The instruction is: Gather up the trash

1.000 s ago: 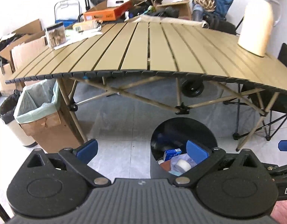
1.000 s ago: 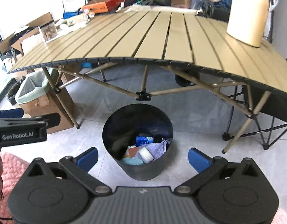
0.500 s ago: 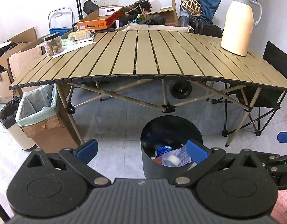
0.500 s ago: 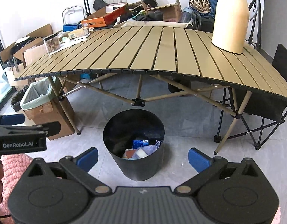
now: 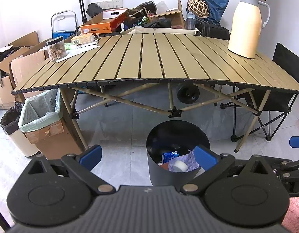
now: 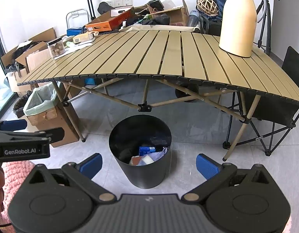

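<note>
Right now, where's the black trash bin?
The black trash bin stands on the floor just in front of the slatted table, lower centre in the right wrist view, with a cardboard box lined with a green bag off to its left.

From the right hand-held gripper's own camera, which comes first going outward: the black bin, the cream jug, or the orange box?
1. Black bin, on the floor just ahead of the right hand-held gripper.
2. Cream jug, standing on the table's right side.
3. Orange box, in the clutter beyond the table's far edge, left of centre.
</note>
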A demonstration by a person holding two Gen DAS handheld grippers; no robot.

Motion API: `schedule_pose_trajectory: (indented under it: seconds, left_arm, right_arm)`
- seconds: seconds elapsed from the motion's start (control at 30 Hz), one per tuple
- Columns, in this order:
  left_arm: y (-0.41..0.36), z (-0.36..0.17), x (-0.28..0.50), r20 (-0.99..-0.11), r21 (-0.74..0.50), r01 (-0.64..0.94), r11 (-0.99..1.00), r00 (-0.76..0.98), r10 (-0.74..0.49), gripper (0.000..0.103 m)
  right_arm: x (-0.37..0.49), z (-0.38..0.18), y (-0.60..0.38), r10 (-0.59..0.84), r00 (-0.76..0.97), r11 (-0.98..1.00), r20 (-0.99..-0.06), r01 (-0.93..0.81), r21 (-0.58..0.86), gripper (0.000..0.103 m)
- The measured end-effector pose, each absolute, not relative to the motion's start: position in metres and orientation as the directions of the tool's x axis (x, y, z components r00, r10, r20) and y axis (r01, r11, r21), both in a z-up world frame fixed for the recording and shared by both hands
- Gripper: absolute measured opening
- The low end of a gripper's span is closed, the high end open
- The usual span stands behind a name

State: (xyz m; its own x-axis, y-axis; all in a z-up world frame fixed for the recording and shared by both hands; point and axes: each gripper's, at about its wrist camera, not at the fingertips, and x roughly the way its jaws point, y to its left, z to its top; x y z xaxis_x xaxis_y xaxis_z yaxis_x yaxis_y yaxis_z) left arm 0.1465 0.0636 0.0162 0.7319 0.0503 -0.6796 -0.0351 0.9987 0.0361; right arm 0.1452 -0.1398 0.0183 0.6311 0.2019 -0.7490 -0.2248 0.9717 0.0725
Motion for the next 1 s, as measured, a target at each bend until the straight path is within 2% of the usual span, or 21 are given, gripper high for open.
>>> schedule_pose_trajectory:
  seconds: [1.0]
  left_arm:
    - [0.0590, 0.0210, 0.1420, -0.652, 0.052, -0.019, 0.998, 0.757, 0.048, 0.103]
  right_arm:
    - [0.1392, 0.0231, -0.1438, 0.199, 0.652, 0.972, -0.731, -0.225, 0.064, 0.103]
